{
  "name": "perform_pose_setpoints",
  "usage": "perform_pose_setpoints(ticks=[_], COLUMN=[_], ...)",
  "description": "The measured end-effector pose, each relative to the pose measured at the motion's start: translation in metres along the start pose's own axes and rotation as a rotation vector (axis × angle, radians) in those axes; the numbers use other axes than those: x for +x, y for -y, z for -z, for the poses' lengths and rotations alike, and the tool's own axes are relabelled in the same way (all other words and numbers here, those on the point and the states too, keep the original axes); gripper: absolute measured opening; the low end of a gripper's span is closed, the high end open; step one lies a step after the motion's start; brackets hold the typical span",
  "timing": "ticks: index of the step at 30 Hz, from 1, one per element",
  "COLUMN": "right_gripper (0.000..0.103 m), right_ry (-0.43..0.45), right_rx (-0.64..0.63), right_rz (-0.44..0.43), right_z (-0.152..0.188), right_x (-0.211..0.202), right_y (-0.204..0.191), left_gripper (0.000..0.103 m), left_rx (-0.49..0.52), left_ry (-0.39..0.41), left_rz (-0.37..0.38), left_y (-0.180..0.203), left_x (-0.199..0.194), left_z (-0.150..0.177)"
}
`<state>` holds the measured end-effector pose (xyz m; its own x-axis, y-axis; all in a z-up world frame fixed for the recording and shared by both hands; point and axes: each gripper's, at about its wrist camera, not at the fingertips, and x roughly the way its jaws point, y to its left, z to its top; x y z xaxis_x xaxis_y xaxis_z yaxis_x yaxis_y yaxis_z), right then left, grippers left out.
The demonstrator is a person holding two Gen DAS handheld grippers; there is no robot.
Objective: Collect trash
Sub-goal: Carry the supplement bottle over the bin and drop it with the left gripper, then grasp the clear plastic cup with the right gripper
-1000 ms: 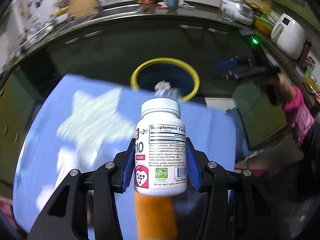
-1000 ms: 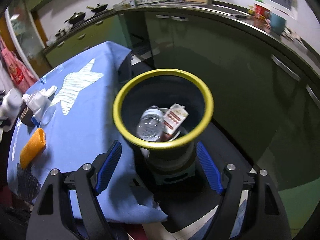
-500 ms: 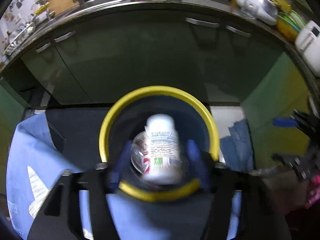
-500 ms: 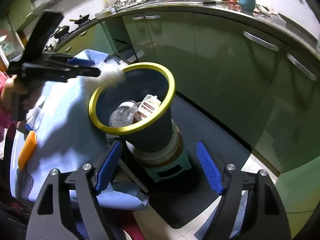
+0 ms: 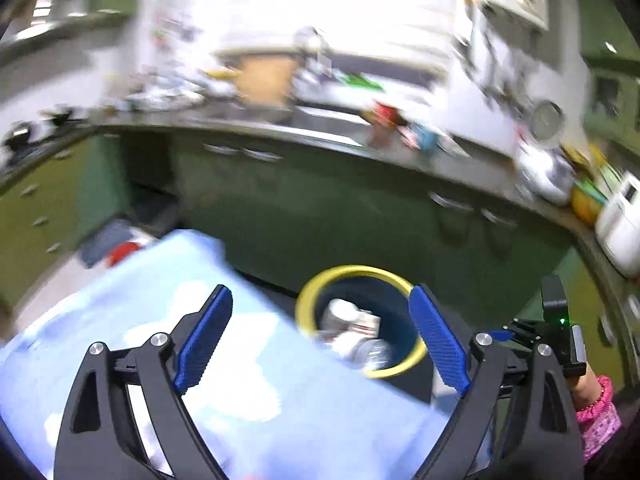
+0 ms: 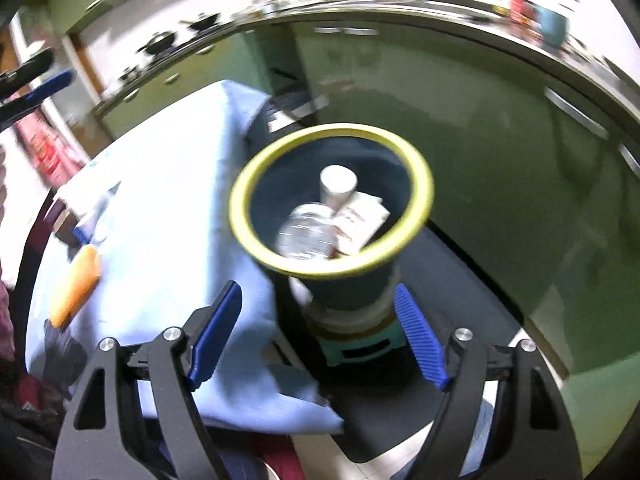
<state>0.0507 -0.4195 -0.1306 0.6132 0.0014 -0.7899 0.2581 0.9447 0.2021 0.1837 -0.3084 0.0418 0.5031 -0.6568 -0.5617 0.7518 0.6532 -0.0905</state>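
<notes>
The dark bin with a yellow rim point(image 6: 416, 168) stands on a stool beside the blue-clothed table point(image 6: 168, 184). Inside it the white supplement bottle point(image 6: 338, 184) stands cap up, next to a clear plastic bottle point(image 6: 308, 236) and a small carton point(image 6: 362, 220). My right gripper point(image 6: 317, 289) hangs open just in front of the bin, nothing between its fingers. My left gripper point(image 5: 320, 290) is back over the table's edge, its jaws opening wide and empty; past them I see the bin point(image 5: 312, 292) with the bottle point(image 5: 344, 314) in it.
An orange object point(image 6: 76, 284) and a small white bottle point(image 6: 92, 216) lie on the cloth at the left. The bin rests on a teal stool point(image 6: 360, 346) over a dark mat. Green cabinets point(image 6: 500, 140) and a cluttered counter curve behind. A pink sleeve point(image 5: 596, 396) shows at the right.
My left gripper carried the supplement bottle from over the table to above the bin, opened and let it drop in, then drew back and up. The right gripper stayed open near the bin.
</notes>
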Motion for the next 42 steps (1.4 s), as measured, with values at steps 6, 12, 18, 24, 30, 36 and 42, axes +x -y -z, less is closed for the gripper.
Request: perform_pose_setpoints(ticks=[6, 12, 18, 24, 30, 36, 42], right_gripper=[0.074, 0.074, 0.074, 0.080, 0.080, 0.057, 0.056], right_ry=[-0.031, -0.047, -0.029, -0.023, -0.032, -0.052, -0.036], right_rx=[-0.183, -0.360, -0.448, -0.460, -0.482, -0.480, -0.475], right_rz=[-0.110, -0.233, -0.303, -0.290, -0.214, -0.206, -0.215], right_z=[-0.029, -0.055, -0.076, -0.085, -0.088, -0.086, -0.086], right_x=[0.030, 0.058, 0.073, 0.090, 0.112, 0.124, 0.117], right_y=[-0.090, -0.188, -0.261, -0.290, -0.306, -0.310, -0.308], left_gripper=[0.095, 0.095, 0.095, 0.095, 0.095, 0.095, 0.095], left_rx=[-0.121, -0.290, -0.387, -0.421, -0.443, -0.441, -0.434], left_ry=[0.021, 0.006, -0.008, -0.016, -0.026, -0.039, -0.050], left_rz=[-0.283, -0.513, -0.683, -0.703, -0.684, -0.672, -0.667], left_y=[-0.088, -0.179, -0.251, -0.278, -0.277, -0.276, -0.273], left_x=[-0.077, -0.110, -0.116, -0.100, -0.095, -0.091, -0.090], left_z=[0.064, 0.125, 0.170, 0.191, 0.195, 0.198, 0.198])
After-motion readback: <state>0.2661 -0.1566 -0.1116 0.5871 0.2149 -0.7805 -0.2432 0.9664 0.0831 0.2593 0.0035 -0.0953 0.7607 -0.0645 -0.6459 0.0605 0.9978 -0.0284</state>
